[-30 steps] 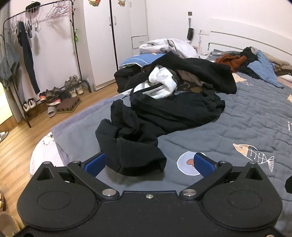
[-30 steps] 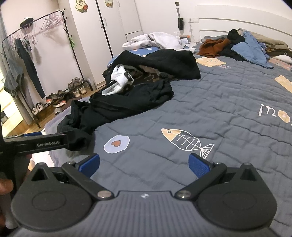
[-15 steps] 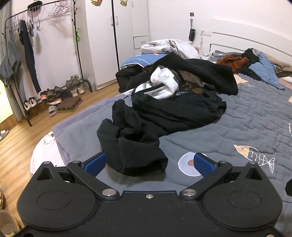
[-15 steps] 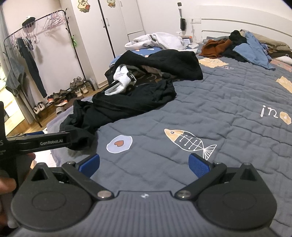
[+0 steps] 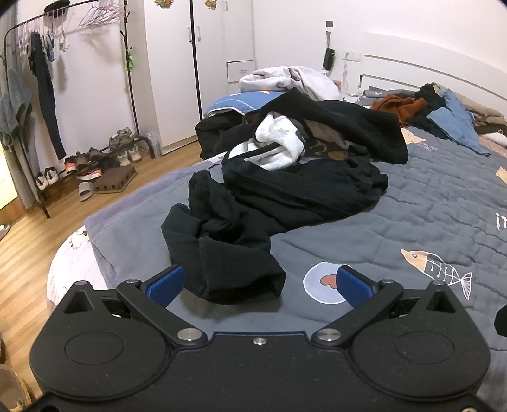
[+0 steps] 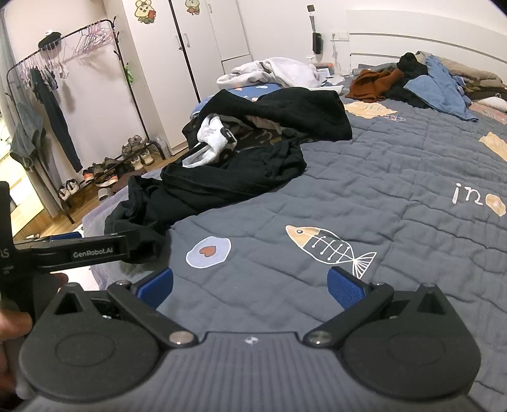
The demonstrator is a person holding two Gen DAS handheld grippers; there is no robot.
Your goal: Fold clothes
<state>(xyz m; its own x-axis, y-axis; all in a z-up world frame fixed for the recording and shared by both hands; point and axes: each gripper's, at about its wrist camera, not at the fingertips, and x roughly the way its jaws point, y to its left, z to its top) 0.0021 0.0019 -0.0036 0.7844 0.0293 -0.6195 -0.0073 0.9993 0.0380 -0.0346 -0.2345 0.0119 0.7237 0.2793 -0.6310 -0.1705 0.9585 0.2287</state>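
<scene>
Two black handheld grippers with blue finger pads: left gripper [image 5: 258,283], right gripper [image 6: 250,282]. One grey quilted bedspread [image 5: 427,218]. One crumpled black garment [image 5: 228,241] nearest; one larger black garment [image 5: 342,126] behind it. One white-grey garment [image 5: 279,144]. One rust-brown garment [image 5: 396,106]. One blue denim garment [image 5: 456,117]. One printed fish [image 6: 329,245]. One metal clothes rack [image 5: 38,95].

1. A grey quilt [image 5: 412,202] printed with a fish [image 5: 437,266] is spread over the bed.
2. A black garment rail [image 5: 126,79] with pink hangers [image 5: 95,17] is stood against the wall.
3. Shoes [image 5: 92,158] are lined up beneath it on the wooden floor [image 5: 28,241].
4. White wardrobe doors [image 5: 196,63] are seen behind.
</scene>
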